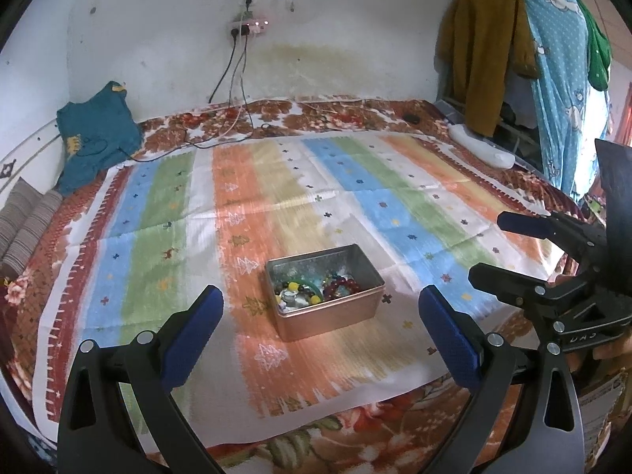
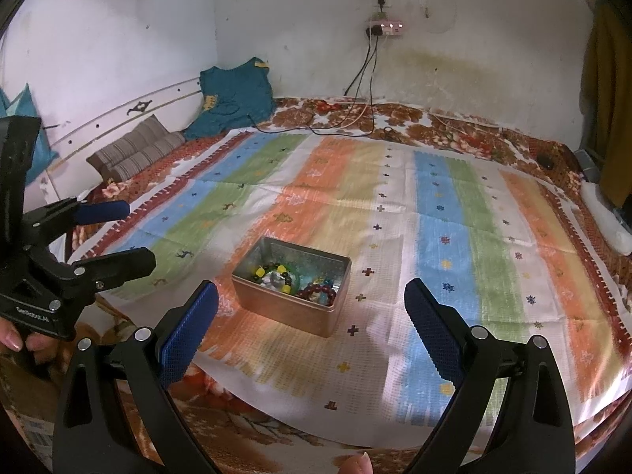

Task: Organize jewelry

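On the striped pastel cloth [image 1: 276, 205] covering the bed sits a small rectangular metal tin [image 1: 330, 310], lid off, with a tangle of coloured bead jewellery [image 1: 316, 290] heaped inside. The left gripper [image 1: 322, 335] hangs just short of the tin, jaws spread wide, holding nothing; the right gripper [image 2: 312, 331] likewise, released and empty. Risk here, I'd say: the strands look knotted together, so pinching one could drag several out, or tip the light tin on that soft bedding
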